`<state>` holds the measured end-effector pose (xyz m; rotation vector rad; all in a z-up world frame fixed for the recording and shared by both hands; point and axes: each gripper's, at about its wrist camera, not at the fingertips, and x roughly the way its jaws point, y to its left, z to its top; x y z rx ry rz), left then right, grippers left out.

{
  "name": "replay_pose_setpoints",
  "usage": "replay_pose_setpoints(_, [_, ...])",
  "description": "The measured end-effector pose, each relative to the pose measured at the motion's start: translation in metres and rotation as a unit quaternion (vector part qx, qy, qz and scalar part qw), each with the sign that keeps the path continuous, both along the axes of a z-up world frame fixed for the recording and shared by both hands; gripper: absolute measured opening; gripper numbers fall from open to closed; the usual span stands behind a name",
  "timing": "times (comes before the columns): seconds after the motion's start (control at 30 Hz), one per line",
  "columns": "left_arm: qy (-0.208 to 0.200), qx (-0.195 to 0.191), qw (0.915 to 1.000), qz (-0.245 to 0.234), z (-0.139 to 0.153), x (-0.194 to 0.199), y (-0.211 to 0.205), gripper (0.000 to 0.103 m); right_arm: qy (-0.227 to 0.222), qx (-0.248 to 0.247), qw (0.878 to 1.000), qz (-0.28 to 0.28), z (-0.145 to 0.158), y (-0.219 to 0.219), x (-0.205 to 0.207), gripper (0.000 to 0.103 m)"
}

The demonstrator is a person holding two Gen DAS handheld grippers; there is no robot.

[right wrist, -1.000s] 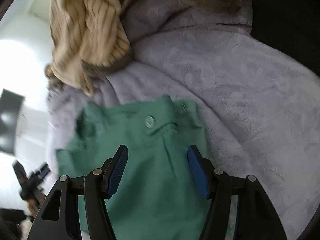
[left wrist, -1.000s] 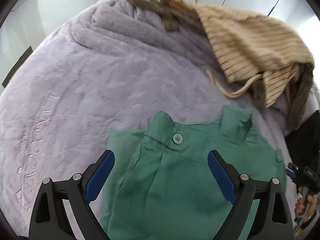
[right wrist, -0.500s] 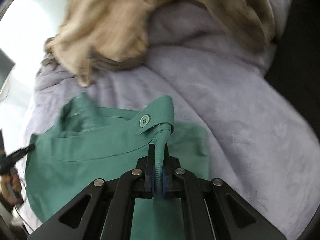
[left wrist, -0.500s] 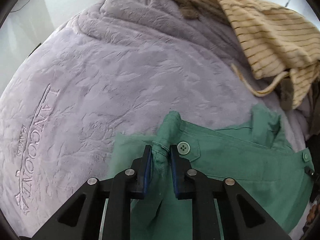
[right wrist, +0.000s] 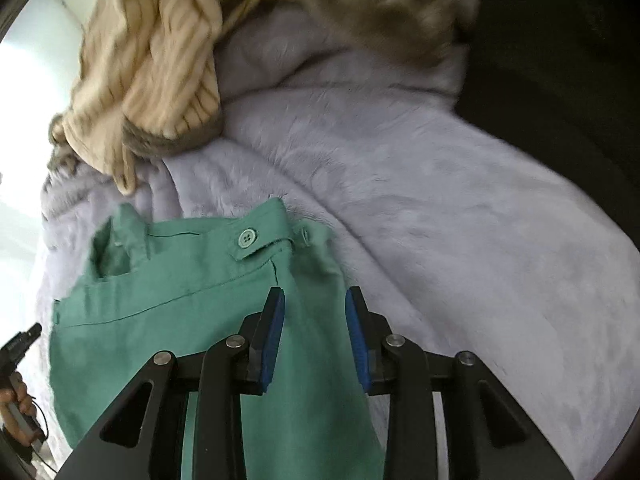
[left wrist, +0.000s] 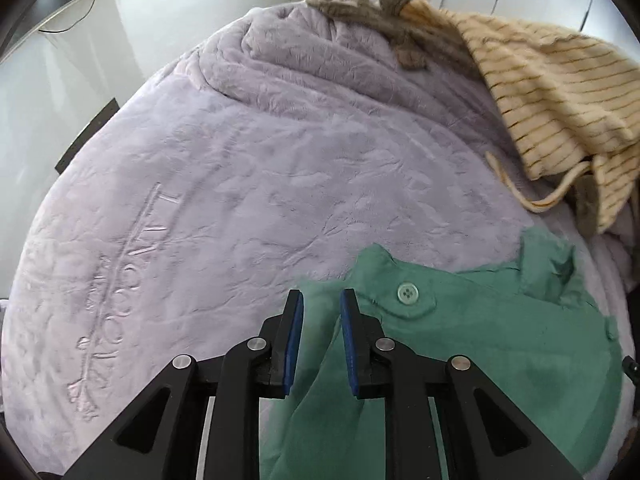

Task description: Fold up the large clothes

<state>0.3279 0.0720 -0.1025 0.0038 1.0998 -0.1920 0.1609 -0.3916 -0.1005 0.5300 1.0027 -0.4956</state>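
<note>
Green trousers (left wrist: 480, 340) with a pale button (left wrist: 408, 293) on the waistband lie on a lilac plush blanket (left wrist: 240, 180). My left gripper (left wrist: 320, 300) is narrowly shut on a fold of the green cloth just left of the button. In the right wrist view the trousers (right wrist: 160, 320) and their button (right wrist: 247, 237) lie up and to the left of my right gripper (right wrist: 315, 296). Its jaws are opening. The cloth lies between and under the blue pads (right wrist: 274, 332), which do not press on it.
A cream striped garment (left wrist: 560, 92) and a brown furry one (left wrist: 400, 12) are heaped at the blanket's far side, also visible as the striped garment (right wrist: 160, 80). A hand holding a black tool (right wrist: 18, 396) shows at the right wrist view's left edge. A dark drop (right wrist: 560, 60) borders the blanket.
A second ago both grippers stood wide open over the waistband. Half a second ago both had pinched a fold. Now the right has let its fold drop flat; the left still pinches.
</note>
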Motion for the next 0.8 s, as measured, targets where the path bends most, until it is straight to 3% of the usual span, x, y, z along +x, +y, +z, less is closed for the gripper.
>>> replay_pose_setpoints(0.1, [-0.001, -0.015, 0.9997, -0.020, 0.016, -0.024, 0.009, 0.021, -0.028, 0.028, 0.999, 0.000, 0.012, 0.025, -0.035, 0.034])
replay_pose_setpoints(0.23, [0.016, -0.026, 0.9955, -0.090, 0.018, -0.078, -0.007, 0.021, -0.026, 0.062, 0.997, 0.042, 0.001, 0.074, -0.051, 0.034])
replay_pose_setpoints(0.33, [0.034, -0.021, 0.9907, -0.130, -0.001, -0.116, -0.024, 0.021, 0.002, 0.064, 0.995, 0.076, -0.021, 0.106, -0.052, 0.034])
replay_pose_setpoints(0.47, [0.071, 0.002, 0.9884, -0.134, -0.038, -0.139, -0.027, 0.021, 0.040, 0.045, 0.996, 0.070, -0.040, 0.109, -0.063, 0.031])
replay_pose_setpoints(0.6, [0.068, 0.002, 0.9896, -0.127, -0.041, -0.147, -0.005, 0.021, 0.066, 0.002, 0.998, 0.019, -0.039, 0.081, -0.088, 0.031])
replay_pose_setpoints(0.73, [0.070, 0.011, 0.9919, -0.106, -0.033, -0.149, 0.017, 0.021, 0.081, 0.026, 0.993, -0.082, -0.039, 0.042, -0.121, 0.034])
replay_pose_setpoints(0.8, [0.070, 0.015, 0.9926, -0.099, -0.029, -0.150, 0.026, 0.021, 0.058, 0.066, 0.989, -0.115, -0.035, 0.035, -0.136, 0.035])
